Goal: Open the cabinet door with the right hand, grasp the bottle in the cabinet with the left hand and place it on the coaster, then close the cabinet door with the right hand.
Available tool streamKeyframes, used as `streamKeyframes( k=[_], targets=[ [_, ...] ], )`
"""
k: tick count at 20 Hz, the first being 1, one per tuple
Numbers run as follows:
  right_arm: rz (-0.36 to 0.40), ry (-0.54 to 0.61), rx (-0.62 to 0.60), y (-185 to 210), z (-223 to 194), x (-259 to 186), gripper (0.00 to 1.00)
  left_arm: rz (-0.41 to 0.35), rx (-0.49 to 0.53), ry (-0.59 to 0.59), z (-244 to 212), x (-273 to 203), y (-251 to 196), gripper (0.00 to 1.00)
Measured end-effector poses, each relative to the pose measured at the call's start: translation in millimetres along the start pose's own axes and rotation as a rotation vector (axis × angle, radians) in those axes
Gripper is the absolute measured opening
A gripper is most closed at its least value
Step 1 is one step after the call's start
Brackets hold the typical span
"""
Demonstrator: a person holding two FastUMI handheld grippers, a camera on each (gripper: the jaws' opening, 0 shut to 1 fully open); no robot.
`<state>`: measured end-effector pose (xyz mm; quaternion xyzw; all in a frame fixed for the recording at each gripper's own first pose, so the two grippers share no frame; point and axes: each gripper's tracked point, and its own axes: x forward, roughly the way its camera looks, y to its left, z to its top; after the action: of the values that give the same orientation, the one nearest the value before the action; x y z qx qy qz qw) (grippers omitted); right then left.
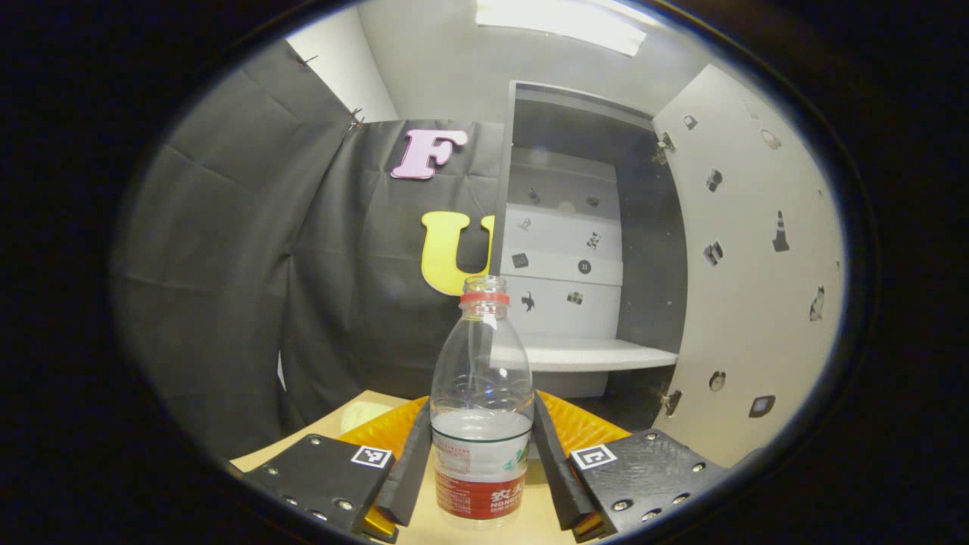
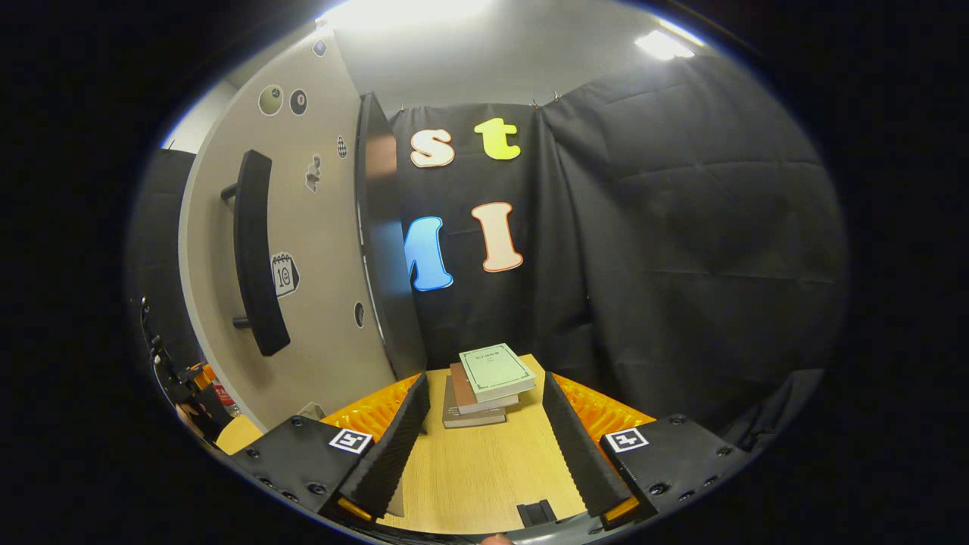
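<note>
left gripper (image 1: 481,469) has the bottle (image 1: 481,409) upright between its jaws, both fingers (image 1: 410,469) flush against the bottle's lower sides at label height, so the jaws are clamped on it. bottle is clear plastic, red ring at the neck, no cap visible, a little liquid in the lower part. its base sits low over the wooden table (image 1: 356,416); cannot tell if it touches the table, and no coaster can be made out under it.

behind the bottle the cabinet (image 1: 575,250) stands open, pale shelf (image 1: 598,354) bare, small stickers on the back panels. the cabinet door (image 1: 757,265) is swung out to the right in the left gripper view, inner face toward the camera, stickers on it too.

right gripper (image 2: 484,446) hangs over the table (image 2: 484,469) with jaws wide and nothing between them. ahead of it, a stack of books (image 2: 484,382) lies on the table, top one light green. in the right gripper view the cabinet door (image 2: 303,250) is at the left, outer face showing with a dark bar handle (image 2: 253,253), well apart from the jaws.
</note>
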<state>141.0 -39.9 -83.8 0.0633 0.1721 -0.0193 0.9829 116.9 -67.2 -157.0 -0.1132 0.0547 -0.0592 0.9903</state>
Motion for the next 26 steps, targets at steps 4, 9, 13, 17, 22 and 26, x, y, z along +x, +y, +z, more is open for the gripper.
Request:
streamKeyframes(
  k=[4, 9, 13, 17, 22, 26],
  targets=[
    [0.010, 0.031, -0.032, 3, -12, 3, 0.96, 0.014, -0.051, 0.041, -60, -27, 11, 0.70],
    [0.041, 0.068, -0.068, 17, -31, 8, 0.92, 0.039, -0.039, 0.079, -118, -52, 19, 0.71],
    [0.066, 0.088, -0.093, 28, -39, 9, 0.96, 0.067, -0.029, 0.139, -159, -56, 31, 0.71],
    [0.063, 0.089, -0.099, 28, -41, 11, 0.96, 0.102, -0.035, 0.155, -180, -52, 39, 0.71],
    [0.042, 0.096, -0.072, 23, -44, 11, 0.92, 0.089, 0.011, 0.177, -205, -60, 22, 0.68],
    [0.040, 0.105, -0.065, 23, -46, 11, 0.96, 0.108, 0.040, 0.157, -212, -78, 20, 0.71]
  ],
)
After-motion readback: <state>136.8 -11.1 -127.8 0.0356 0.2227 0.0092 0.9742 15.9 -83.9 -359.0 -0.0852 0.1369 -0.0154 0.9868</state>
